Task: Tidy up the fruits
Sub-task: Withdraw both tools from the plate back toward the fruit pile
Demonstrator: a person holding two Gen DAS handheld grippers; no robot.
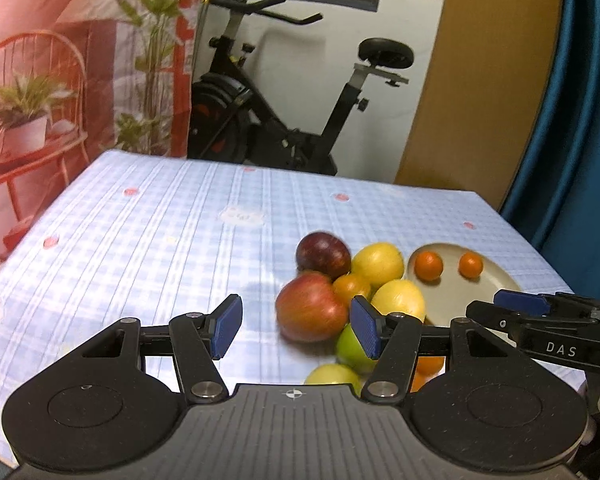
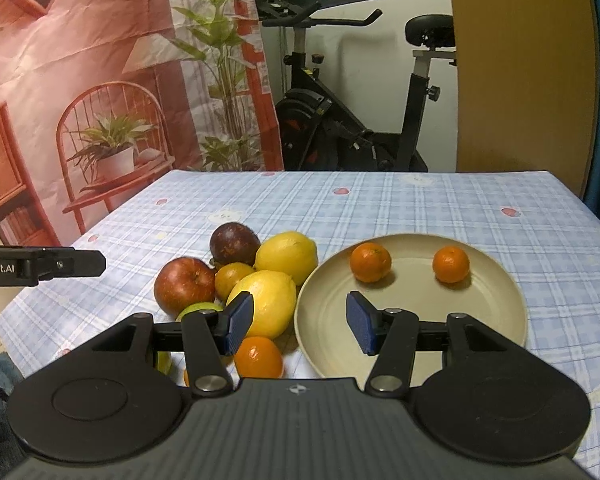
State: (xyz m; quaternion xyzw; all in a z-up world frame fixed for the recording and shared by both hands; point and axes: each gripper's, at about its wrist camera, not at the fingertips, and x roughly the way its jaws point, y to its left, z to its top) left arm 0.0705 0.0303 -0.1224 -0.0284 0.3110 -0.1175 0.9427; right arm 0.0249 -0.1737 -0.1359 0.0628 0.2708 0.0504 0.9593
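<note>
Now both grippers' ribbed blue fingers (image 1: 228, 326) (image 2: 360, 322) gape wide, empty, w/ 2 round oranges (image 2: 370, 262) on smooth beige plate (image 2: 496, 320).

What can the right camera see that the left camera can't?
Only the right wrist view shows the whole plate rim, and a framed picture at the far left of the backdrop. Only the left wrist view shows two green fruits clearly; in the right view they mostly hide behind the gripper. Both show two oranges on the plate, the red apple, two lemons, the dark fruit, the exercise bike, and both open grippers: left, right.
</note>
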